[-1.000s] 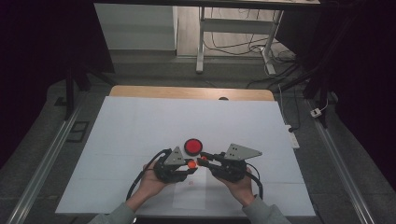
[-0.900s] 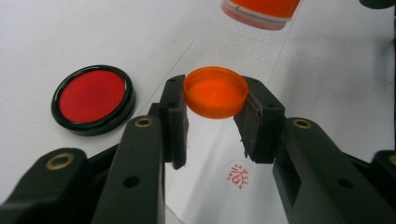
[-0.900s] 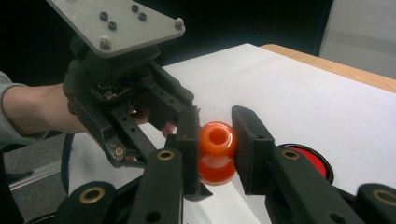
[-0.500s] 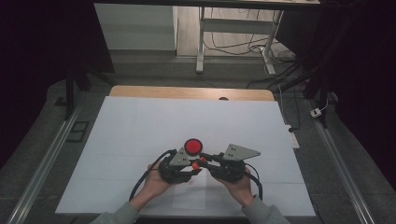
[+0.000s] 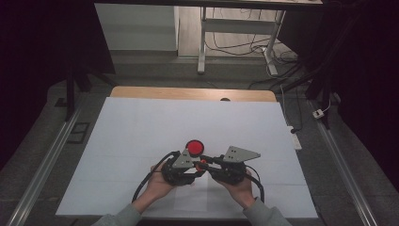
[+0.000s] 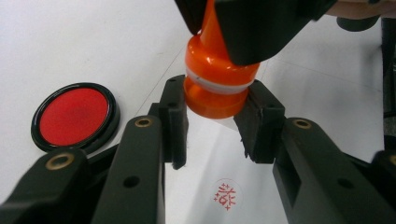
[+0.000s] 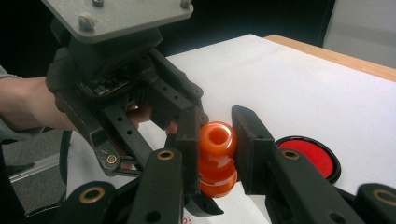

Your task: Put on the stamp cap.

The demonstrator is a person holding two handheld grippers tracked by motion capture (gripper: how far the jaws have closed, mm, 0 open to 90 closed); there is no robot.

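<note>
We see both tongs meeting near the front middle of the white-covered desk (image 5: 141, 127), each clamped on the same glossy orange plastic stamp with a white band round its waist (image 6: 215, 79). The left tongs (image 6: 212, 116) grip the stamp's wide lower body, pads pressed against either side. The right tongs (image 7: 215, 149) are closed on its narrower upper part, where the open hollow top of the stamp faces us in the right gripper view. The stamp hangs just above the white sheet, not touching it. Below it on the paper lies a round red stamped mark (image 6: 226, 193). Just to the far left of the tongs sits a round black dish with a red ink pad (image 5: 194, 147), flat on the desk and apart from the stamp.
</note>
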